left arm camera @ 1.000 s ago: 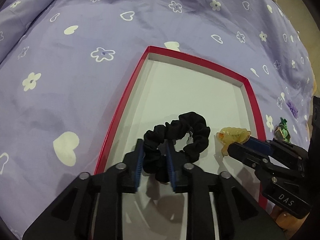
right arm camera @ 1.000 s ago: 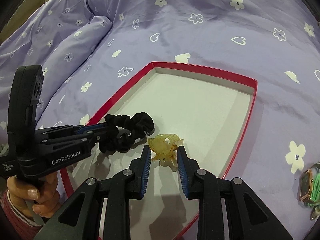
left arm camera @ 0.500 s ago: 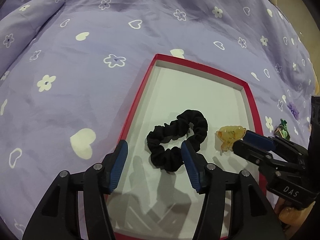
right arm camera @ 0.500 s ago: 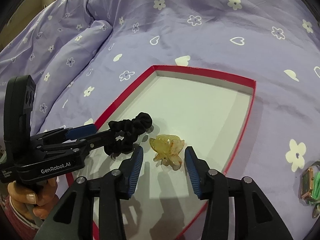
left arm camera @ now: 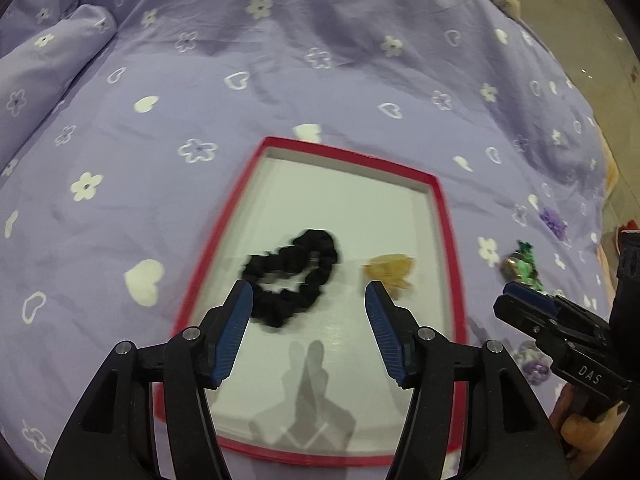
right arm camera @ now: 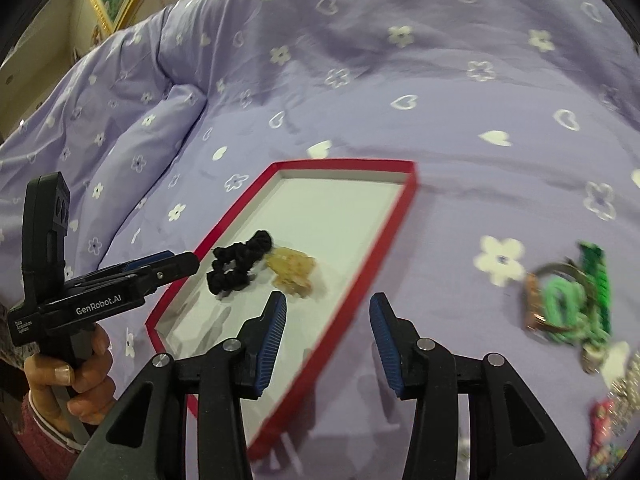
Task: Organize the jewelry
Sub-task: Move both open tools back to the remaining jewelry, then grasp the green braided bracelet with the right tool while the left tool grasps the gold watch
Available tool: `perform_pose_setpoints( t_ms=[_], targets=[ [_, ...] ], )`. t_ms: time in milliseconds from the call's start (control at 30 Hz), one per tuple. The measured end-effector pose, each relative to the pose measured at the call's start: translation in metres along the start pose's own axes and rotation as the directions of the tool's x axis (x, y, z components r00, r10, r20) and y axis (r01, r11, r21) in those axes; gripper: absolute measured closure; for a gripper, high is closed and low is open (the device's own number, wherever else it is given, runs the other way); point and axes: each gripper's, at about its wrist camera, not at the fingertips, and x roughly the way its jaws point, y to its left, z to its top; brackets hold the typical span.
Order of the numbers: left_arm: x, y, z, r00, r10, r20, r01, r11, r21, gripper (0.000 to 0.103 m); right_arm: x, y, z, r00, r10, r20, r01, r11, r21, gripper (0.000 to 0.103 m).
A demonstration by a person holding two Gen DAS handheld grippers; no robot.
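A red-rimmed tray (left arm camera: pixel 444 216) with a white floor lies on the purple bedspread. In it, side by side, rest a black scrunchie (left arm camera: pixel 320 252) and a translucent yellow claw clip (left arm camera: pixel 390 270). My left gripper (left arm camera: pixel 308 286) hovers above the near end of the scrunchie; its jaws are opening and touch nothing. In the right wrist view my right gripper (right arm camera: pixel 329 299) stands open over the tray's right rim (right arm camera: pixel 384 240), to the right of the clip (right arm camera: pixel 292 270) and scrunchie (right arm camera: pixel 236 268), with nothing between its pads. The left gripper (right arm camera: pixel 188 262) shows there from the side.
Right of the tray, on the bedspread, lie a green cord tangled with a watch (right arm camera: pixel 568 300), a beaded bracelet (right arm camera: pixel 604 420) and small purple pieces (left arm camera: pixel 554 222). A folded duvet ridge (right arm camera: pixel 160 128) rises at the left. A hand (right arm camera: pixel 76 376) grips the left tool's handle.
Both grippers have let go, opened and lifted back: the left off the scrunchie, the right off the yellow clip. The right one has swung rightward over the tray's rim. Both items stay in the tray.
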Motion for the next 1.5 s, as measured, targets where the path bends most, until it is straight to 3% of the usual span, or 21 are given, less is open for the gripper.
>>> perform_pose_setpoints(
  t_ms=[667, 1067, 1200, 1367, 1500],
  targets=[
    [0.013, -0.112, -0.007, 0.993, -0.104, -0.057, 0.112, 0.980, 0.164, 0.042, -0.088, -0.108, -0.049, 0.985, -0.154, 0.082, 0.133, 0.967, 0.219, 0.057],
    [0.041, -0.160, -0.001, 0.983, -0.148, -0.106, 0.167, 0.965, 0.200, 0.042, -0.084, -0.159, -0.034, 0.976, -0.207, 0.073, 0.183, 0.951, 0.251, 0.059],
    [0.050, -0.179, 0.004, 0.978, -0.171, -0.120, 0.193, 0.957, 0.215, 0.042, -0.068, -0.175, -0.023, 0.977, -0.210, 0.039, 0.195, 0.949, 0.247, 0.071],
    [0.067, -0.199, 0.011, 0.973, -0.180, -0.144, 0.210, 0.949, 0.235, 0.042, -0.044, -0.184, -0.014, 0.982, -0.186, -0.014, 0.185, 0.959, 0.214, 0.073],
    [0.081, -0.213, 0.011, 0.970, -0.179, -0.168, 0.217, 0.942, 0.254, 0.042, -0.033, -0.189, -0.015, 0.982, -0.183, -0.041, 0.188, 0.962, 0.197, 0.089]
  ],
)
